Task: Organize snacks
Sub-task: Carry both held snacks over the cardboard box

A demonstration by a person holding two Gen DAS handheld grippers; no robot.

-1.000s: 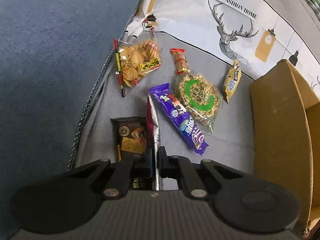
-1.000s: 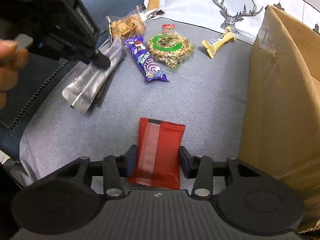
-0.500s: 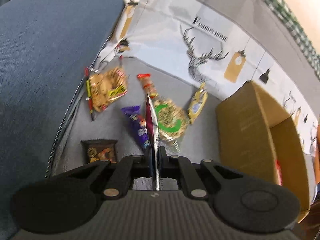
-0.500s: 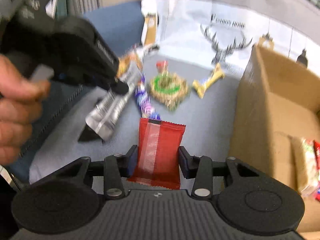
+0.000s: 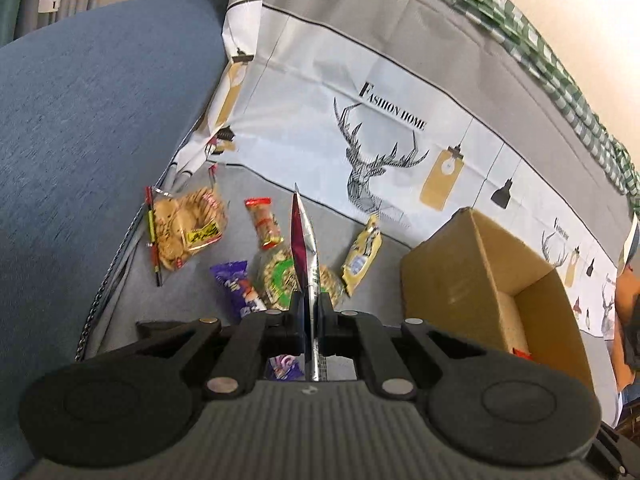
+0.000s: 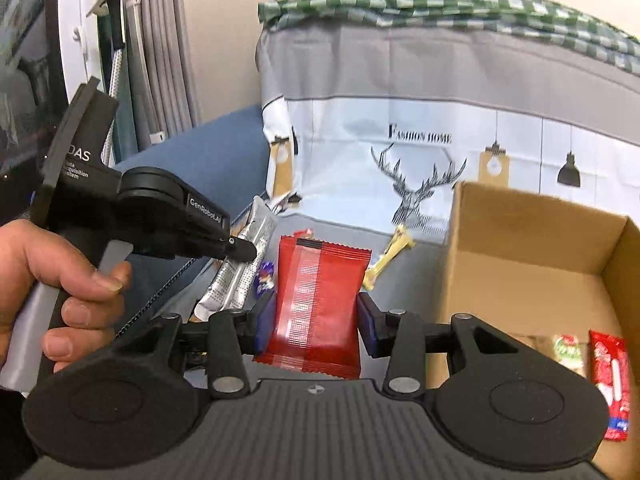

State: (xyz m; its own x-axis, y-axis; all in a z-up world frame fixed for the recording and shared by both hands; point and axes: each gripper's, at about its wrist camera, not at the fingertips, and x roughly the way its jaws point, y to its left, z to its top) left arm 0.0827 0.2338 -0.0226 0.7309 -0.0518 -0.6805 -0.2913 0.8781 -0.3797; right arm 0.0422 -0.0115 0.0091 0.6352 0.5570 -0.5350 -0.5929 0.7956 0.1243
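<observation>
1. We see the left gripper (image 5: 307, 312) with its jaws pressed together on a thin silver wrapper (image 5: 305, 240), held edge-on so that it stands up as a narrow blade between the fingers (one face is silver, the other dark red). In the right wrist view the same gripper (image 6: 240, 250) is carried by a hand (image 6: 60, 280) at the left, and the silver wrapper (image 6: 240, 276) hangs flat from its tip.
2. The right gripper (image 6: 316, 320) pinches a red packet (image 6: 316, 304) by its two long edges; the packet stands upright between the blue pads (image 6: 366, 320), clear of the surface.
3. Below the left gripper, on the grey cloth (image 5: 360, 312), lie the loose snacks: a purple bar (image 5: 236, 286) just left of the fingers, a round bag of nuts with a green ring (image 5: 280, 276) touching it, and a yellow packet (image 5: 360, 256) to the right.
4. Farther out are a small red-and-orange packet (image 5: 264, 224) and a clear bag of biscuits (image 5: 188, 226) near the blue cushion (image 5: 80, 140).
5. The cardboard box (image 5: 452, 280) stands open at the right, well apart from the loose snacks. In the right wrist view the box (image 6: 520, 288) already holds a red packet with white print (image 6: 610, 384) and a pale packet (image 6: 566, 352) beside it (labels too blurred to read).
6. Behind everything hangs a printed sheet (image 5: 400, 132) with a deer head and the words "Fashion Home".
</observation>
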